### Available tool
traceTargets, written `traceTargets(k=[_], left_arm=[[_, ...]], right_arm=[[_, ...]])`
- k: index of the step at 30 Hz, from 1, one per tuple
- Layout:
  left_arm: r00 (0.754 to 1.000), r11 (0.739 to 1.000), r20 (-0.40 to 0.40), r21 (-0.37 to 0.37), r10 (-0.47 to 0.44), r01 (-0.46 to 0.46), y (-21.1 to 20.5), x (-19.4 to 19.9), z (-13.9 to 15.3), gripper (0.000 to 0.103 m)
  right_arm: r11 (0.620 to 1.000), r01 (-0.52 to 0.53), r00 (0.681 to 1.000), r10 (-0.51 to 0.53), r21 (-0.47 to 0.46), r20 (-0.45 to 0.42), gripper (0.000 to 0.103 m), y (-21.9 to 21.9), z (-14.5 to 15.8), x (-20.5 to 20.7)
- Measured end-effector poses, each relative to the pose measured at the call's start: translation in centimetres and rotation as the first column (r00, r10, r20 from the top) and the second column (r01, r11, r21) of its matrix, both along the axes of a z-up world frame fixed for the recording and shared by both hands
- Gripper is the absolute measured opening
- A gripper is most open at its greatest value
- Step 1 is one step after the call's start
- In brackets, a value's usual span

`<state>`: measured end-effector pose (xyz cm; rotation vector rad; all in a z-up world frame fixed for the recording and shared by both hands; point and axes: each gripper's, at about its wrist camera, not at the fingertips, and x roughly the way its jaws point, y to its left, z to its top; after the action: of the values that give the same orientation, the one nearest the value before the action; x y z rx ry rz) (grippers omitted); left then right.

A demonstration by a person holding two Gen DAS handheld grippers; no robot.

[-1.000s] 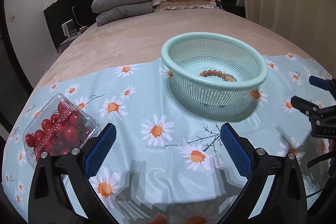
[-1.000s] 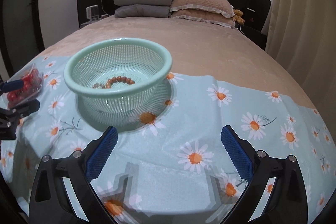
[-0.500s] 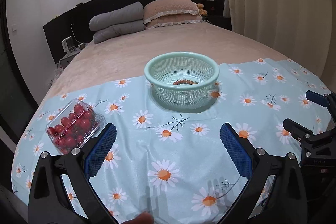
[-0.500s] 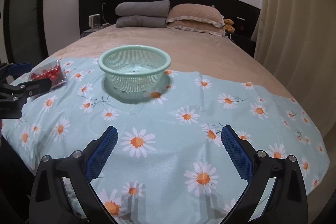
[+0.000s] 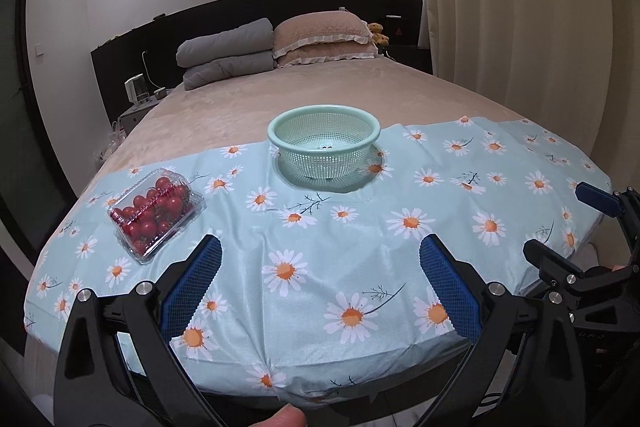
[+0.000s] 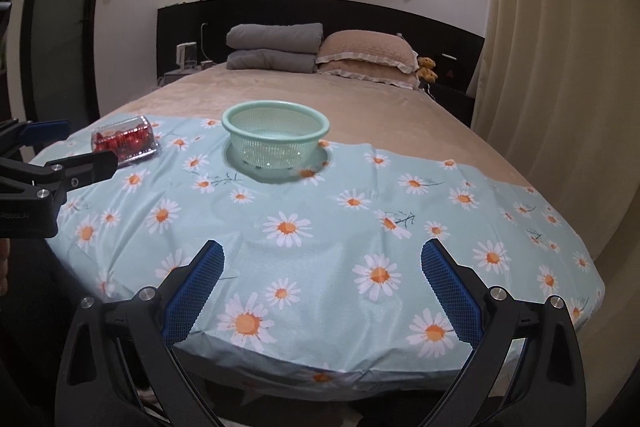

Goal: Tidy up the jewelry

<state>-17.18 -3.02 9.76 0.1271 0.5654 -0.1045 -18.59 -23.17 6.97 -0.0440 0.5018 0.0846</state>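
The left gripper (image 5: 320,259) is held off the near edge of the bed, above the daisy-print cloth (image 5: 360,239); its two blue-padded fingers (image 5: 192,287) stand wide apart with nothing between them, so the tongs are released; the right gripper (image 6: 322,263) is held level with it, further toward the right end of that near edge, its fingers (image 6: 450,291) likewise spread and holding nothing.

The cloth covers the near part of the bed (image 5: 320,95) and hangs over the near edge; the beige bedspread shows bare beyond the cloth's far edge.

The mint-green mesh basket (image 5: 324,131) stands upright on the cloth close to its far edge, about midway along it; it is well apart from both grippers; through its rim, in the left wrist view, a small dark trace of the bead bracelet (image 5: 326,147) shows on the basket floor; in the right wrist view the contents cannot be made out.

A clear plastic box of cherry tomatoes (image 5: 154,211) lies closed on the cloth toward the left edge of the bed, nearer than the basket and well apart from it; the left gripper is the nearer of the two to it.

At the head of the bed, two folded grey quilts (image 5: 226,57) are stacked beside two beige pillows (image 5: 324,39); a small teddy bear (image 5: 377,33) sits at the pillows' right end.
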Motion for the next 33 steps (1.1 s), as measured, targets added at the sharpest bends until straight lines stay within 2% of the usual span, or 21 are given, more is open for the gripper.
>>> traceTargets(k=[14, 26, 33], left_arm=[[1.0, 0.998, 0.004, -0.06, 0.009, -0.009, 0.7, -2.5, -1.0, 0.097], [1.0, 1.0, -0.024, -0.02, -0.02, 0.019, 0.2, -2.8, -2.0, 0.097], [0.999, 0.999, -0.007, -0.006, -0.051, 0.051, -0.2, -3.3, -1.9, 0.097]], right_arm=[[0.999, 0.029, 0.999, -0.03, 0.026, 0.024, 0.095, -0.9, 1.2, -3.7], [1.0, -0.016, 1.0, 0.016, -0.008, -0.007, 0.095, 0.3, 0.6, -3.6], [1.0, -0.024, 0.999, 0.024, -0.013, -0.021, 0.095, 0.5, 0.4, -3.4]])
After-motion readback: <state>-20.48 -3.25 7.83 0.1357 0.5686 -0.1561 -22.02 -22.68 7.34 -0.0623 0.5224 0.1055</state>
